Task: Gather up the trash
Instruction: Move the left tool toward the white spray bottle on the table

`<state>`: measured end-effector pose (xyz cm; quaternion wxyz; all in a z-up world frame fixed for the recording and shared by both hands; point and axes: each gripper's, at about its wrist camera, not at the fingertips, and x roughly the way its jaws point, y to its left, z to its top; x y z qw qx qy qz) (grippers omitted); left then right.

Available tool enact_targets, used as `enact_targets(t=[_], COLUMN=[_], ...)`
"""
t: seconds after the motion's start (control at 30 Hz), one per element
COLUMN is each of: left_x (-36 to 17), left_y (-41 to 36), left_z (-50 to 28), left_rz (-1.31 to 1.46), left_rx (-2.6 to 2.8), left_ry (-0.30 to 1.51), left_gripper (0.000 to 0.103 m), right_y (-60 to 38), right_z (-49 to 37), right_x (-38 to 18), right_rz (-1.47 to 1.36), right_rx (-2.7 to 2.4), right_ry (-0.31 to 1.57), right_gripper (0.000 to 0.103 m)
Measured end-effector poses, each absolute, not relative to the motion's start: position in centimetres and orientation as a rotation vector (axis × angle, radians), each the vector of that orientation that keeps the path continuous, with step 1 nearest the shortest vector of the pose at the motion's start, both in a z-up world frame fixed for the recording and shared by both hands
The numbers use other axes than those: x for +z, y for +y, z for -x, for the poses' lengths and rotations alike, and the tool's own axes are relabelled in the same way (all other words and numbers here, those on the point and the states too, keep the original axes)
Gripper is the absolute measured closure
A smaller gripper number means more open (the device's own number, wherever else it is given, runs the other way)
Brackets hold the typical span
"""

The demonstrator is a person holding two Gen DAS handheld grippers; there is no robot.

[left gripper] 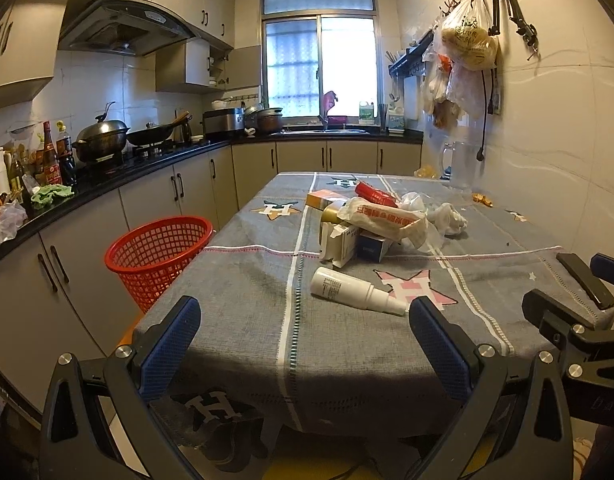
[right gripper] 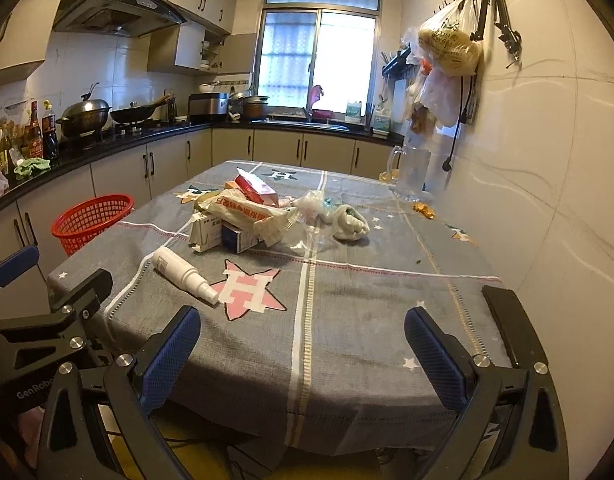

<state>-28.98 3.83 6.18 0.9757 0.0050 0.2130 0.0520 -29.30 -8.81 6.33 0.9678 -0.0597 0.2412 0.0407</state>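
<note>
A kitchen table draped in a grey cloth (left gripper: 243, 320) printed with stars and the letter H fills both views. Near its middle lies a heap of rubbish (left gripper: 371, 220): small cardboard boxes in white, blue, red and orange, a cream paper wrapper (left gripper: 383, 218) with red characters too distorted to read, crumpled clear plastic and a balled white wad (left gripper: 449, 216). Just in front of the heap, apart from it, a white plastic spray bottle (left gripper: 357, 290) lies on its side, nozzle toward the cameras, tip touching a pink star; its label print is too small to read.

The left gripper (left gripper: 305, 344) hovers at the near table edge with its blue-padded fingers spread wide, holding nothing. The right gripper (right gripper: 303, 352) hovers likewise, its blue pads wide apart and empty.

The left wrist view shows a red plastic mesh basket (left gripper: 159, 256) just beside the table's left edge, its whole rim visible; the right wrist view catches it farther off, partly hidden by the table. The right view shows more of the far right side: a clear glass mug (right gripper: 413, 174) and scattered orange scraps (right gripper: 423, 209) by the tiled wall. It also shows the other gripper's black frame at lower left, stamped with white letters (reading "GenRobo" before being cut off). Plastic bags (left gripper: 467, 40) hang from wall hooks in both views.
</note>
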Motion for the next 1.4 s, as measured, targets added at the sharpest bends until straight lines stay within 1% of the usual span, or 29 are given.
enact_targets(t=[0.67,1.03,1.2,1.37,1.4], left_x=[5.8,5.4,5.7,6.2,6.3], left_y=[4.2,4.4,5.1,6.3,6.5], left_z=[28.7,27.5,25.8,22.8,21.9], left_rz=[-0.012,-0.001,0.038,0.121,0.142], left_rx=[0.112,0.113,0.066,-0.016,-0.033], left_ry=[0.447,0.473,0.526,0.615,0.636], left_gripper=[0.000,0.000,0.000,0.000,0.001], right_y=[-8.5,-9.1,-11.8,-13.8,-13.9], right_z=[28.7,27.0,25.1,22.5,21.9], right_x=[5.8,5.3,6.0,6.5,6.5], right_rz=[0.123,0.112,0.020,-0.038,-0.043], right_rx=[0.089,0.105,0.123,0.161,0.173], right_ry=[0.514,0.551,0.581,0.622,0.630], right_gripper=[0.000,0.000,0.000,0.007,0.008])
